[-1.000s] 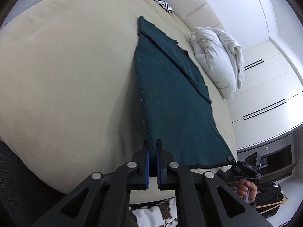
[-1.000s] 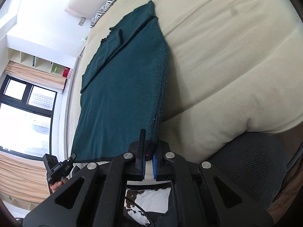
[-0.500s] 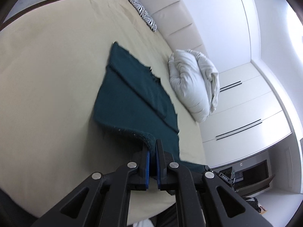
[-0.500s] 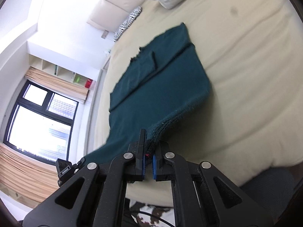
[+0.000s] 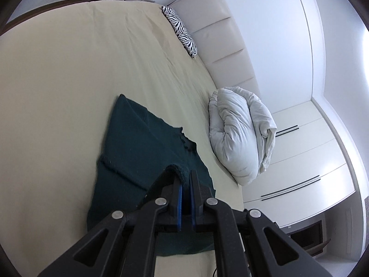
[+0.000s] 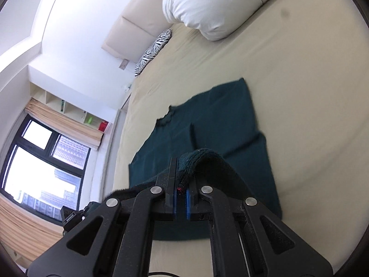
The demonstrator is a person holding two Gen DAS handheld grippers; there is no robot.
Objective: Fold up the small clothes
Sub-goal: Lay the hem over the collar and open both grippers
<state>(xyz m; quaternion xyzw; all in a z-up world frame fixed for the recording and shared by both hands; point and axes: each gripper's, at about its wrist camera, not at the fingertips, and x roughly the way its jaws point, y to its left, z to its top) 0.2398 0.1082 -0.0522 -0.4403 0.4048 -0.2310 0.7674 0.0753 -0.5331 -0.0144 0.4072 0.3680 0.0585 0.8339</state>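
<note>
A dark green knit garment (image 5: pixel 143 147) lies on the beige bed (image 5: pixel 57 92), sleeves folded in. My left gripper (image 5: pixel 185 180) is shut on its near hem corner, lifted above the rest of the cloth. In the right wrist view the same garment (image 6: pixel 221 120) spreads ahead, and my right gripper (image 6: pixel 183 173) is shut on the other hem corner, which drapes over the right finger. Both corners are held over the garment's lower half, which is doubled over.
A rolled white duvet (image 5: pixel 239 136) lies right of the garment, also in the right wrist view (image 6: pixel 212 4). A zebra pillow (image 5: pixel 182 34) rests by the padded headboard (image 5: pixel 221 37). Wardrobe doors (image 5: pixel 306 161) stand at right, a window (image 6: pixel 41 173) at left.
Both grippers have lifted the hem from the bed's near edge and carried it forward over the garment, toward the collar. The cloth now folds over itself.
</note>
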